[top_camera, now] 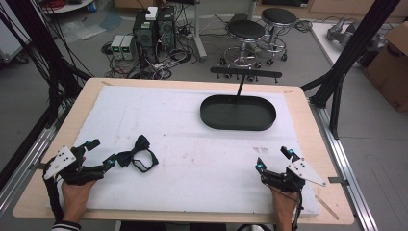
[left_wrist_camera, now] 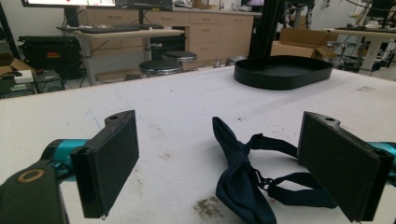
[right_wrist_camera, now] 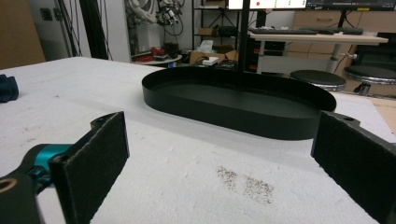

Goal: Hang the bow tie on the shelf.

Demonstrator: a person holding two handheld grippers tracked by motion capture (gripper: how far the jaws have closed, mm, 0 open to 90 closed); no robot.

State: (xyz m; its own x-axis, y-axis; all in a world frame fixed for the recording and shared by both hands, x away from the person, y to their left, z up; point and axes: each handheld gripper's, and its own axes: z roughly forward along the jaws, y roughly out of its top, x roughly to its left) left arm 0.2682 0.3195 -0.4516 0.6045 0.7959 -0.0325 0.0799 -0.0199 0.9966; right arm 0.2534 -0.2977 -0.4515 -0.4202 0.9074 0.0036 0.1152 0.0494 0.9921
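A dark navy bow tie (top_camera: 137,156) with its strap lies on the white mat, left of centre. My left gripper (top_camera: 101,152) is open just to its left; in the left gripper view the bow tie (left_wrist_camera: 243,182) lies between the spread jaws, nearer the right one. A black oval tray (top_camera: 238,112) sits empty at the back, right of centre. My right gripper (top_camera: 275,159) is open near the front right, holding nothing. The right gripper view looks along its jaws at the tray (right_wrist_camera: 233,105).
The white mat (top_camera: 192,144) covers a wooden table (top_camera: 308,115). A black post with a crossbar (top_camera: 245,73) rises behind the tray. A brownish stain (right_wrist_camera: 245,184) marks the mat ahead of the right gripper. Stools, computers and cables stand on the floor beyond.
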